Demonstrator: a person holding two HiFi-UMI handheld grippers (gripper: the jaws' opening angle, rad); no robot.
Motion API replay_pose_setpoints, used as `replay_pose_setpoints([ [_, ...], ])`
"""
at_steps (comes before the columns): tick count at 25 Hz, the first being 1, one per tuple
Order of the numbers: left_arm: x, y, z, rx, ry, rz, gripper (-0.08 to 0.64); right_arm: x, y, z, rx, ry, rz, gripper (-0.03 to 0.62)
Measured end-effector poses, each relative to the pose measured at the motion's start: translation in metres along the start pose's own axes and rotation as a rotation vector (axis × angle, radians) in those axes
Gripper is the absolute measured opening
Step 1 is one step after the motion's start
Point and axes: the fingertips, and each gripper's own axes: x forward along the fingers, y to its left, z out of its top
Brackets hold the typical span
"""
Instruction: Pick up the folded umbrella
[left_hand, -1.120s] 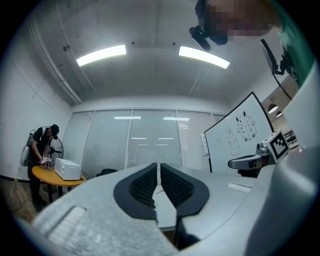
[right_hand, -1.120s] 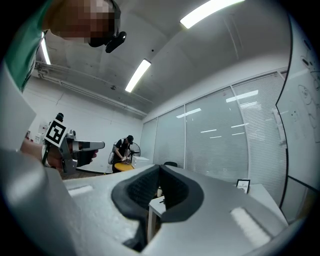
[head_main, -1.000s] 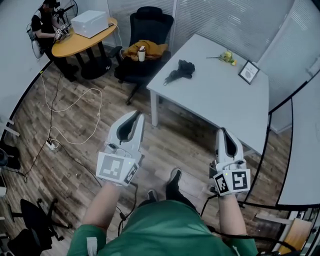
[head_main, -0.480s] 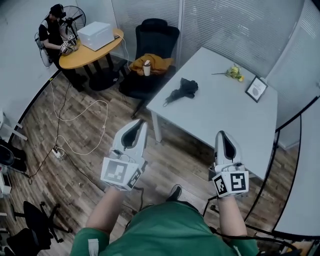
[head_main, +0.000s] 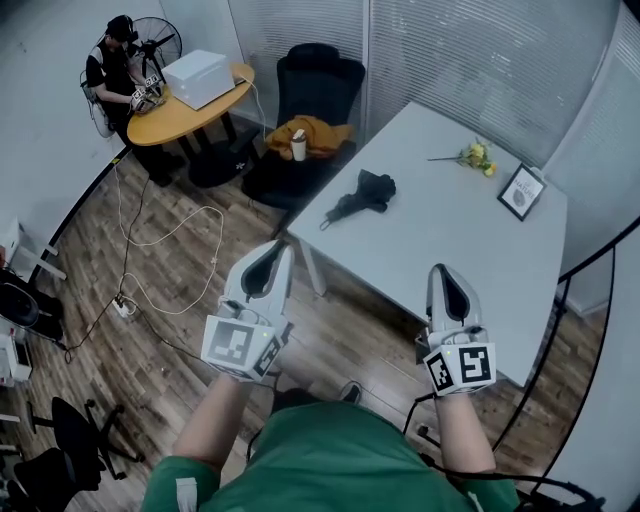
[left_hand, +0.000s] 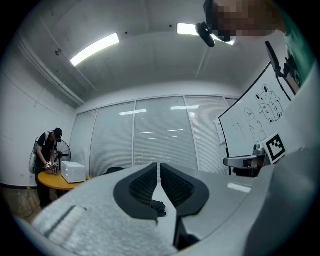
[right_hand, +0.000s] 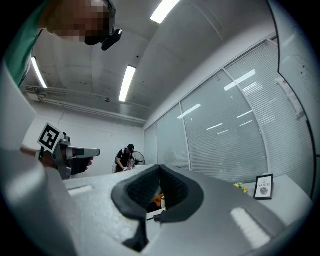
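The folded black umbrella (head_main: 362, 194) lies on the grey table (head_main: 450, 250), near its left edge. My left gripper (head_main: 283, 250) hangs over the wooden floor just short of the table's near corner, jaws shut and empty. To its right, my right gripper (head_main: 440, 270) hovers above the table's near edge, also shut with nothing in it. In the left gripper view the umbrella (left_hand: 159, 205) shows small and far off below the closed left gripper (left_hand: 159, 165). The right gripper view shows the right gripper (right_hand: 160, 167) closed, pointing across the table.
A black office chair (head_main: 318, 80) holding an orange cloth and a cup (head_main: 299, 148) stands left of the table. Yellow flowers (head_main: 478, 156) and a small picture frame (head_main: 522, 192) sit at the table's far side. Cables (head_main: 170, 230) trail over the floor. A person (head_main: 118, 60) sits at a round wooden table (head_main: 185, 110).
Both grippers have moved forward toward the grey table, which now lies closer, with the right gripper over its near edge. Both stay shut and empty.
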Motion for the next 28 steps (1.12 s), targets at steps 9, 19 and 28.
replay_pose_setpoints([
  [9,0.04,-0.013,-0.008,0.023,0.027,-0.009,0.014,0.014,-0.033,-0.006,0.017,0.002,0.0,0.003],
  [19,0.1,-0.002,-0.047,-0.025,0.06,-0.076,0.014,0.049,-0.06,-0.028,0.004,0.039,-0.044,0.003],
  [28,0.178,0.049,-0.08,-0.057,0.076,-0.157,0.012,0.127,-0.07,-0.049,-0.039,0.093,-0.097,0.003],
])
